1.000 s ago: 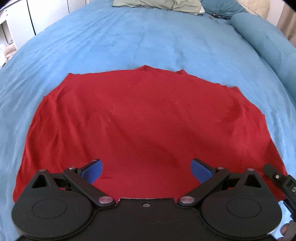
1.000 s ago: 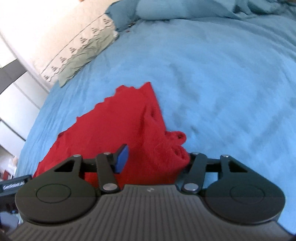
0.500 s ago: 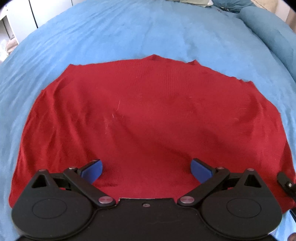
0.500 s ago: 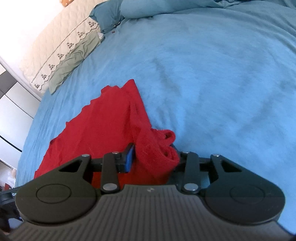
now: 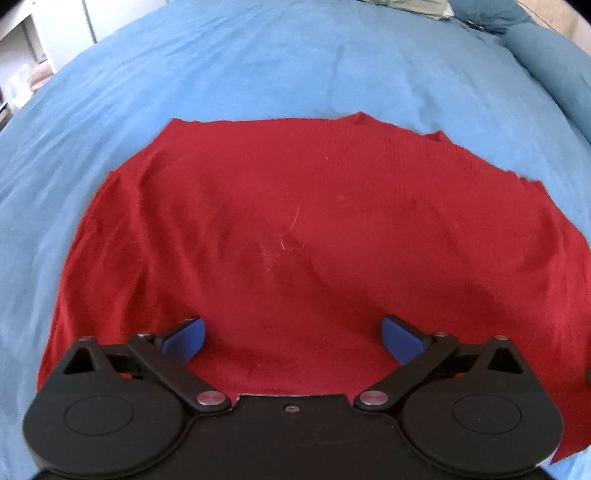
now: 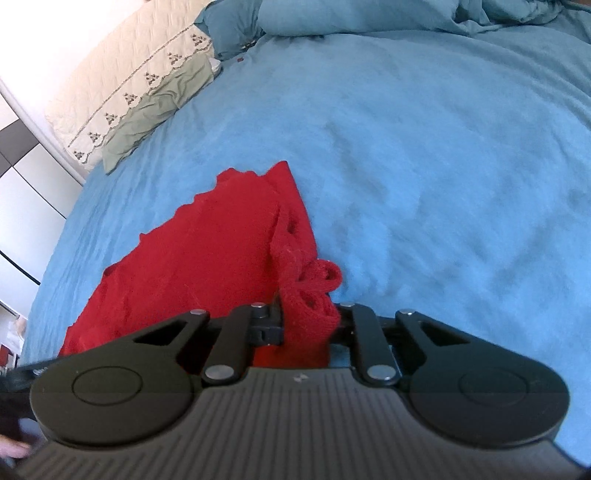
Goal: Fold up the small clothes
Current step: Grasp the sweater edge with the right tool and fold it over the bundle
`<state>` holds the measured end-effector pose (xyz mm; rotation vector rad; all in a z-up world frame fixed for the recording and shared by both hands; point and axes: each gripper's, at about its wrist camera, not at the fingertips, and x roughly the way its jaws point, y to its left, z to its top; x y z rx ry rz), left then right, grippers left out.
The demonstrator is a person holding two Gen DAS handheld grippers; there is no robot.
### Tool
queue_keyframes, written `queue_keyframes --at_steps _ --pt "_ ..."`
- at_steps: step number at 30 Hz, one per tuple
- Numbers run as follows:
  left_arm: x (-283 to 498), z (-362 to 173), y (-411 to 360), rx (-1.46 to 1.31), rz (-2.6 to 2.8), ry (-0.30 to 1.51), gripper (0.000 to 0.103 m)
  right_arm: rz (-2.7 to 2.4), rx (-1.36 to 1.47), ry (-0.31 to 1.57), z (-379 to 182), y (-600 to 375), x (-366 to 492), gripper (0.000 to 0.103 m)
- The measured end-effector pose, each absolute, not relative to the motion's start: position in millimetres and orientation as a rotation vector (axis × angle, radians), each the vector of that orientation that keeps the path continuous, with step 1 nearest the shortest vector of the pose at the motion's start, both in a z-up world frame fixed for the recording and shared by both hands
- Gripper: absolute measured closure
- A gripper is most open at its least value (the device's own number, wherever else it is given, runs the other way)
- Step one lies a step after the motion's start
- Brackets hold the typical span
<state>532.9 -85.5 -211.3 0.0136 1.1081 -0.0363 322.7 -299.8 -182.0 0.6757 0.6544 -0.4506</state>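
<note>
Right claw [image 6: 308,326] clamped on bunched edge of red garment [image 5: 314,236]; left claw [image 5: 293,338] wide, empty, above near hem. Fold starting; next, carry edge toward 9 o'clock.

A bedroom in a home. A wide bed [image 6: 424,155] fills both views, covered by a soft blue blanket [image 5: 258,66] with light creases. At the head of the bed lies a cream pillow [image 6: 122,81] with a stitched border of small dark motifs (they look like tiny trees), and a sage green pillowcase [image 6: 155,114] sits just beside it. More blue bedding [image 6: 369,14] is bunched along the far edge. Beyond the bed stand white wardrobe doors [image 6: 26,199] with dark seams. In the left wrist view, pale cabinets [image 5: 62,44] show past the bed's corner, blurred.
</note>
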Motion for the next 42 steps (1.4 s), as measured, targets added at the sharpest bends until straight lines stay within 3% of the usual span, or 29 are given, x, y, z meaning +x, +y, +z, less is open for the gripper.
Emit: queue_keyframes --at_steps 8,15,19,24,27,28,30,31,42 --pt "536 -195 -61 -0.070 -0.125 1.110 0.002 -0.219 0.674 0.557 -122 -268 349 0.076" --pt "509 -141 68 -0.100 -0.012 1.044 0.002 0.256 0.606 0.546 -70 -166 432 0.077" --pt "487 -143 152 -0.122 0.104 1.052 0.002 0.553 0.486 0.681 -86 -84 467 0.078" --pt "466 -163 201 -0.215 0.153 1.087 0.002 0.526 0.157 0.924 -163 11 485 0.077" --pt "460 -164 202 -0.237 0.119 1.069 0.002 0.518 0.036 0.905 -175 36 472 0.067" --pt "464 -164 203 -0.239 0.106 1.063 0.002 0.510 0.005 0.887 -174 40 468 0.052" --pt "460 -158 203 -0.245 0.079 1.051 0.002 0.530 -0.026 0.866 -167 44 460 0.031" --pt "461 -154 202 -0.250 0.065 1.047 0.002 0.531 -0.044 0.845 -161 44 454 0.026" --pt "453 -117 150 -0.325 -0.169 1.062 0.002 0.257 -0.144 0.778 -118 -21 368 0.017"
